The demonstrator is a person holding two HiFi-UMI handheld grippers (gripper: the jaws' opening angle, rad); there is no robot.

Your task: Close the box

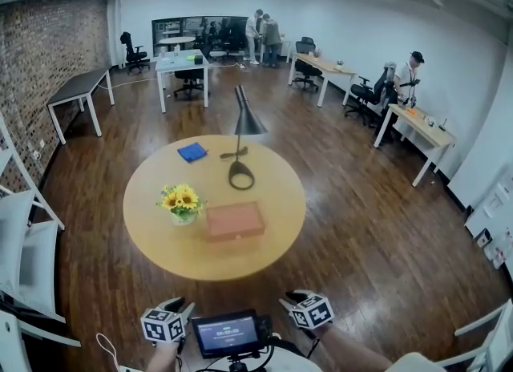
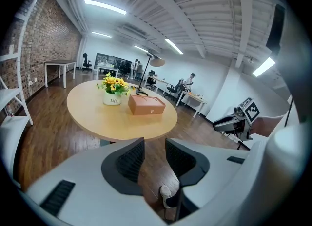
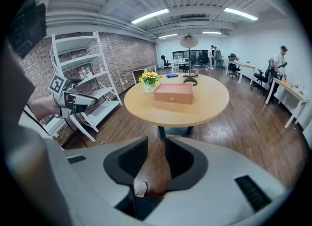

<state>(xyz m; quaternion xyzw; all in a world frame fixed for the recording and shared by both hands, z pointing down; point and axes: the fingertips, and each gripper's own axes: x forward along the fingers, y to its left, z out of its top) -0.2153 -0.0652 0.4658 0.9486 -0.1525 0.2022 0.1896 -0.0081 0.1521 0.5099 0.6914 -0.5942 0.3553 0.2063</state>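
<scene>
A salmon-brown box (image 1: 234, 221) lies on the round wooden table (image 1: 160, 258), its lid down flat and a small clasp on its front face (image 2: 146, 105) (image 3: 173, 93). Both grippers are held low near the person's body, well short of the table's near edge. My left gripper (image 1: 178, 308) (image 2: 155, 144) has its jaws apart with only floor showing between them. My right gripper (image 1: 292, 298) (image 3: 156, 142) also stands open and empty. Each gripper shows in the other's view, the right gripper (image 2: 239, 120) and the left gripper (image 3: 78, 101).
A pot of yellow sunflowers (image 1: 182, 202) stands just left of the box. A black desk lamp (image 1: 240, 154) and a blue cloth (image 1: 191, 151) sit farther back on the table. White chairs (image 1: 24, 250) stand at the left. People work at desks along the far and right walls.
</scene>
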